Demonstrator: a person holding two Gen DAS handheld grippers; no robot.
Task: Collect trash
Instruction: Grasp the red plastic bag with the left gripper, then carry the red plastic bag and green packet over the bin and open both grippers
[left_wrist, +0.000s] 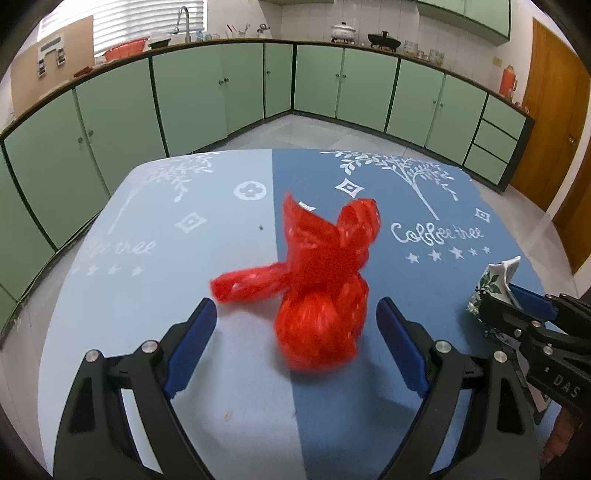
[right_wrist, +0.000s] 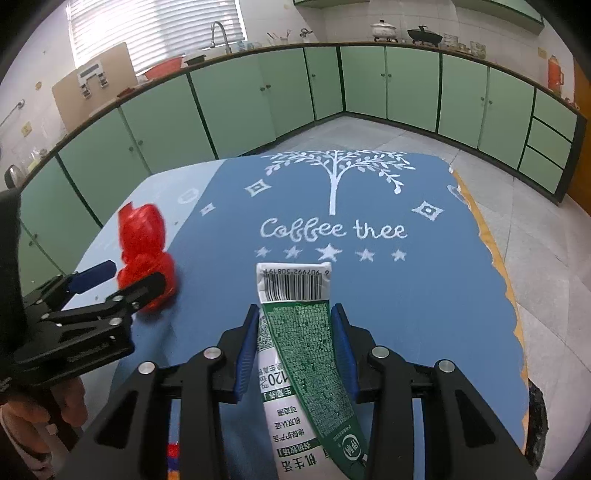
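Bag (left_wrist: 321, 314), red, knotted, looked light and crushable, best pinched at knot; left gripper (left_wrist: 295, 332) gaped wide around it, right gripper (right_wrist: 295, 332) clamped flattened carton (right_wrist: 295, 332).

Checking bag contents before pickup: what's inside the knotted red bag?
Cannot tell. The red bag is tied shut and bulges on the blue tablecloth; the plastic hides its contents. The left gripper is open around it.

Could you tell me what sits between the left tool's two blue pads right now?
The knotted red plastic bag stands between the left tool's open pads, untouched on the tablecloth, as the left wrist view shows.
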